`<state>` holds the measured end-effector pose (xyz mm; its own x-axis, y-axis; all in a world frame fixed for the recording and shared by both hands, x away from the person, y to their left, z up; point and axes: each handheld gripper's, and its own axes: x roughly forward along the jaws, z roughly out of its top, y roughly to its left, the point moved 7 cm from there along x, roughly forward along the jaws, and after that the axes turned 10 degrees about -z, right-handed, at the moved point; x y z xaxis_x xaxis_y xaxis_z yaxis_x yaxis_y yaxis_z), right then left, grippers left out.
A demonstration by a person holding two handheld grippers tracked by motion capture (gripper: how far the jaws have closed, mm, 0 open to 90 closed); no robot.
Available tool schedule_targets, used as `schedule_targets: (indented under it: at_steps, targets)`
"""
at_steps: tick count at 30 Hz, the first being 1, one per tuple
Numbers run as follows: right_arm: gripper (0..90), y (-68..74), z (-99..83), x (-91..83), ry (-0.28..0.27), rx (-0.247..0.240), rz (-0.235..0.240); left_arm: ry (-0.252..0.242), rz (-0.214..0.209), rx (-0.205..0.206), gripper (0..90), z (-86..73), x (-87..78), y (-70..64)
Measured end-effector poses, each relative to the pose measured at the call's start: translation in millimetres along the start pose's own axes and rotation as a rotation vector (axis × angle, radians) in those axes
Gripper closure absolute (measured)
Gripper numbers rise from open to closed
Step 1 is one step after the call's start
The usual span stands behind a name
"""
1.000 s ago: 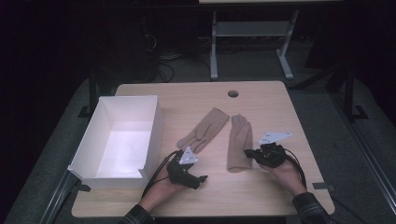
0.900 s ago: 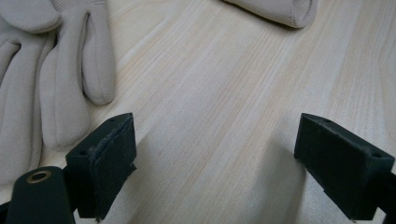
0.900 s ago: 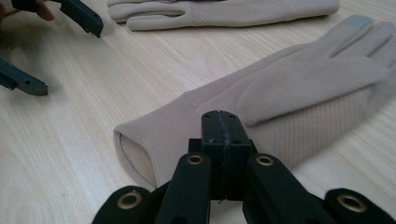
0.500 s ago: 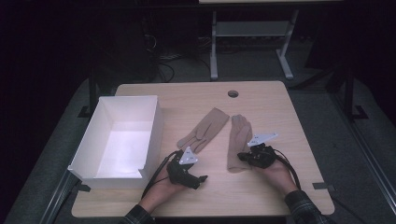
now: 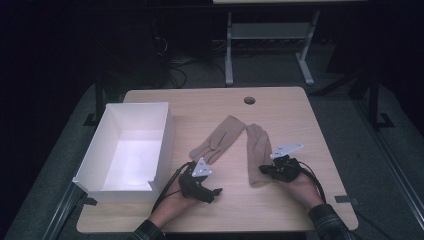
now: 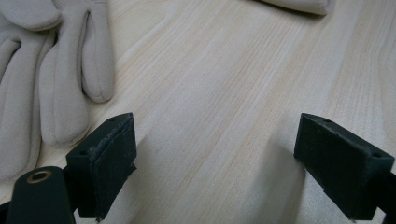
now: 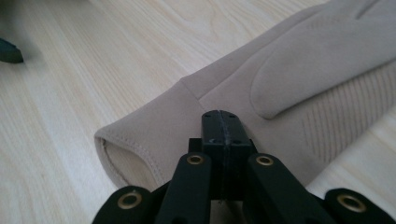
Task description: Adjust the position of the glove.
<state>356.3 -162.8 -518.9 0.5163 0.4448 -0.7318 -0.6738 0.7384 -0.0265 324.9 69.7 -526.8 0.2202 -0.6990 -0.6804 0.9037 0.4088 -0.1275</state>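
Note:
Two beige gloves lie on the wooden table (image 5: pixel 210 105): one glove (image 5: pixel 220 140) angled left, the other glove (image 5: pixel 257 150) pointing away, cuff nearest me. My left gripper (image 5: pixel 216 191) rests open on the table below the angled glove; in the left gripper view its jaws (image 6: pixel 215 163) stand wide apart over bare wood, with that glove's fingers (image 6: pixel 46 84) to the left. My right gripper (image 5: pixel 262 170) is at the second glove's cuff. In the right gripper view its jaws (image 7: pixel 222 123) are pressed together over the cuff (image 7: pixel 154 130), with no fabric seen between them.
A white open box (image 5: pixel 165 130) stands at the table's left side, close to my left hand. A round cable hole (image 5: pixel 249 100) sits near the far edge. Beyond the table are a dark floor and a metal stand (image 5: pixel 230 45).
My right gripper has moved left, from beside the second glove onto its cuff. The left gripper and both gloves have stayed where they were.

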Motion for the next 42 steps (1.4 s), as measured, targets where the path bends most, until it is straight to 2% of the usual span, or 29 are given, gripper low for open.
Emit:
schedule_targets:
  at_steps: [9, 18, 27, 31, 34, 38, 40, 41, 42]
  targets:
    - [90.0, -1.6, -16.1, -15.4, 0.012, -0.006, -0.007, 0.001, 0.000, 0.001, 12.3, -0.2, -0.2, -0.4]
    - [90.0, 6.0, -30.8, -30.6, 0.026, -0.026, 0.019, 0.000, 0.000, 0.000, 12.4, -0.2, -0.1, -0.6]
    - [90.0, 19.1, -46.1, -46.9, 0.041, -0.052, 0.047, 0.005, 0.000, 0.005, 12.3, -0.5, -0.5, -0.2]
    - [90.0, 30.3, -54.0, -55.3, 0.045, -0.059, 0.070, 0.006, 0.000, 0.005, 12.3, -0.5, -0.5, -0.2]
    - [90.0, 33.8, -55.5, -58.3, 0.053, -0.068, 0.070, 0.006, 0.000, 0.005, 12.3, -0.5, -0.6, -0.2]
    - [90.0, 31.9, -48.9, -58.4, 0.034, -0.074, 0.065, 0.007, 0.001, 0.010, 12.4, -0.4, -0.7, 0.3]
    - [90.0, 21.2, -37.0, -53.5, 0.012, -0.077, 0.048, 0.003, -0.001, 0.005, 12.4, -0.3, -0.3, -0.1]
    - [90.0, 21.2, -37.0, -53.5, 0.012, -0.077, 0.048, -0.001, -0.001, 0.003, 12.4, 0.0, -0.1, -0.3]
    - [90.0, 13.1, -29.1, -50.4, -0.002, -0.075, 0.030, -0.001, -0.001, 0.003, 12.3, 0.0, -0.1, -0.3]
